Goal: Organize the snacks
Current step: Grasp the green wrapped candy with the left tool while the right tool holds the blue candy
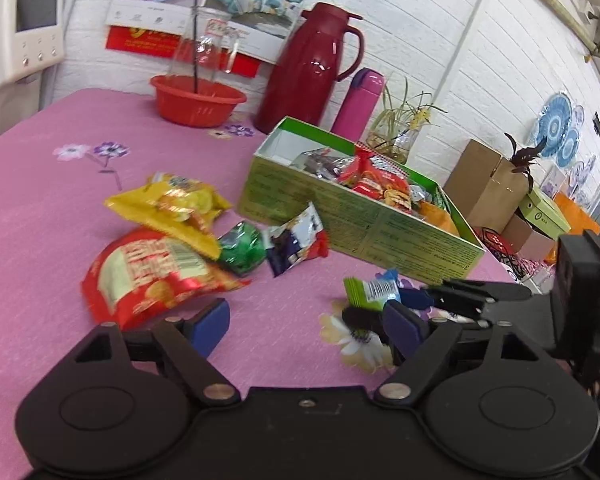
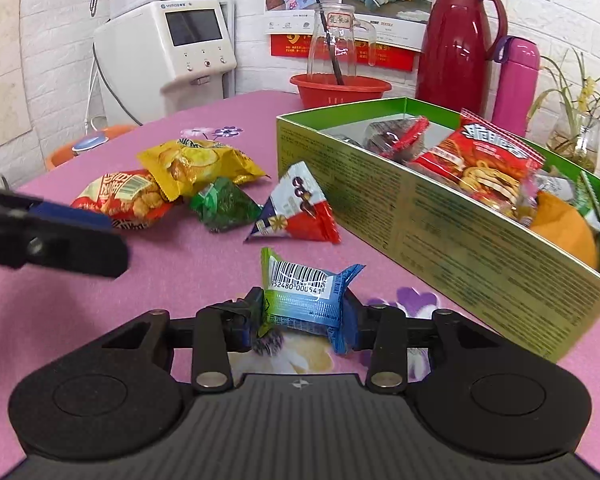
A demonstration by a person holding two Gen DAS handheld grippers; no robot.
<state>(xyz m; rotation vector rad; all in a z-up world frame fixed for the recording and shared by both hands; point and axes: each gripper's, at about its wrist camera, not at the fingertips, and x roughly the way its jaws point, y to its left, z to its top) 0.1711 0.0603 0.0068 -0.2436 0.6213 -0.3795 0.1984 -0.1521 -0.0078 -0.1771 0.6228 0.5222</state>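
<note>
The right gripper [image 2: 302,316] is clamped on a blue-green barcoded snack packet [image 2: 300,296], just beside the green box [image 2: 440,224]. The left gripper [image 1: 306,320] hangs spread apart above the pink tablecloth [image 1: 40,200].

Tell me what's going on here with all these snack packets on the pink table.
A person is sorting snacks with a handheld gripper in each hand. The right gripper is closed on a small blue-green packet, just above the pink tablecloth beside the green box, which already holds several snacks. The left gripper is open and empty. Still loose on the table: a yellow chip bag, a red bag, a green packet and a red-white-blue packet.
</note>
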